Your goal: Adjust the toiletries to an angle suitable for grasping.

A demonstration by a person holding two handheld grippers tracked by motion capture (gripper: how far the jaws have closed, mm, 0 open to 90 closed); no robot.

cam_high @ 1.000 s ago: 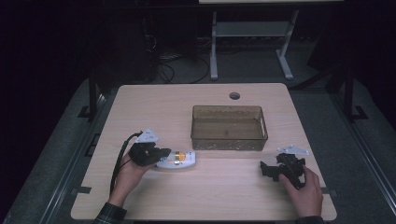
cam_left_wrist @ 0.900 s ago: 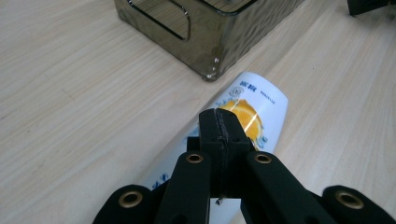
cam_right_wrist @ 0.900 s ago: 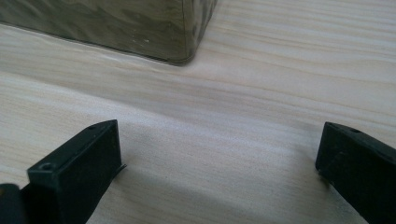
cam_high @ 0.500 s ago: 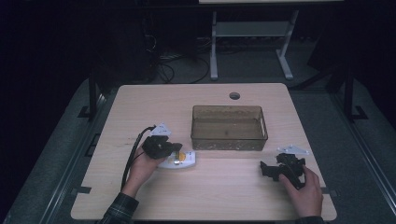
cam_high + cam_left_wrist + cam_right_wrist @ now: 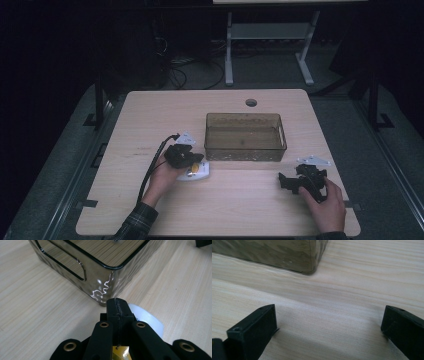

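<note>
High view: left claw (image 5: 196, 161) clamps white packet (image 5: 197, 172) beside brown bin (image 5: 245, 150); right claw (image 5: 289, 182) gapes.

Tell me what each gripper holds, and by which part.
The left gripper grips the white packet by its edge. The right gripper is open and holds nothing.

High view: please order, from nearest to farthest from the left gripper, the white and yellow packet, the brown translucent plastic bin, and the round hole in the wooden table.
From the left gripper:
1. White and yellow packet: right at the shut jaws, near the table's front.
2. Brown translucent plastic bin: just beyond, to the right.
3. Round hole in the wooden table: behind the bin, near the far edge.
</note>
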